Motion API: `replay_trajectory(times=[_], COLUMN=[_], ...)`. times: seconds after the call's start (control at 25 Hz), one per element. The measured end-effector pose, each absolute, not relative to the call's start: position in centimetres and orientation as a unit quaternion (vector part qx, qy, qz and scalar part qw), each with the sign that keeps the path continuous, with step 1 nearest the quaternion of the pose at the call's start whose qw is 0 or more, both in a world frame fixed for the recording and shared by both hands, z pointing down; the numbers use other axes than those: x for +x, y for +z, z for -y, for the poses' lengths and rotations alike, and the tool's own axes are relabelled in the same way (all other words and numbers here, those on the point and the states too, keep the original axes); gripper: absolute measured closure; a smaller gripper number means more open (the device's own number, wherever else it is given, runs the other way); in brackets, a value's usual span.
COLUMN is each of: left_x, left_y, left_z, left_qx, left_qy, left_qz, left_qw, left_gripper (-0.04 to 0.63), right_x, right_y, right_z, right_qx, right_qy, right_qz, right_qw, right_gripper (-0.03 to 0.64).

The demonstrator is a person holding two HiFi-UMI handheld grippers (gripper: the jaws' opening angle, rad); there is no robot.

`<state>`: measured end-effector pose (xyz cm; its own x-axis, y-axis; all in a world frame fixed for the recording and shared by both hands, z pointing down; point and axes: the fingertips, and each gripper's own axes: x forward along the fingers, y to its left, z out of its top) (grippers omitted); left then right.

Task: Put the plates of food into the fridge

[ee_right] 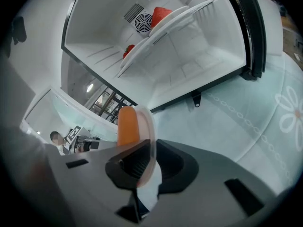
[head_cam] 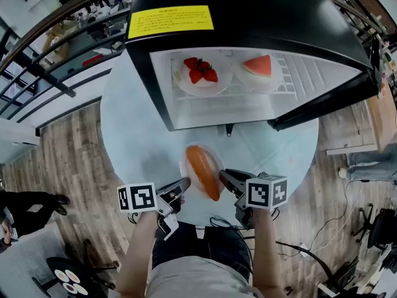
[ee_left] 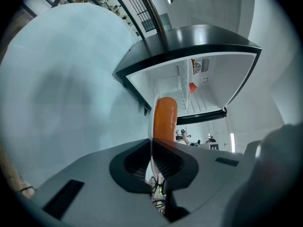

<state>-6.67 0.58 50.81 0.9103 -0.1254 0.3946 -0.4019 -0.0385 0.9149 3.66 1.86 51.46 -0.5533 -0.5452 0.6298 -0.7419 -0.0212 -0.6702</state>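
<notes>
Round pale-blue table (head_cam: 130,129), wooden floor (head_cam: 68,160), dark railing (head_cam: 43,76) at upper left.

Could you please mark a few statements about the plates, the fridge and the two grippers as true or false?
1. The left gripper and the right gripper both clamp one plate's rim. True.
2. Strawberries and a watermelon slice sit inside the fridge. True.
3. The fridge is closed. False: it stands open.
4. The held plate carries bread. False: it carries an orange sausage.
</notes>
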Motion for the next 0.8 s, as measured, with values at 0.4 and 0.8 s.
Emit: replay_trajectory(times=[0.4,0.8], left_x=[-0.2,4.4], left_y=[50.8,52.4], left_z=[1.4,5.3], left_qx=[0.706,0.689], left_qy=[0.054,-0.015], left_qz=[0.225,0.297], left_qw=[0.669,0.661], left_gripper=[0.577,0.577], right_x=[10.3,15.2], right_y=[51.3,52.9], right_z=[1.1,6.2], right_qx=[0.436,0.406], right_qy=[0.533,0.52], right_qz=[0.717,0.741], right_qw=[0.108,0.127], right_gripper=[0.569,0.569])
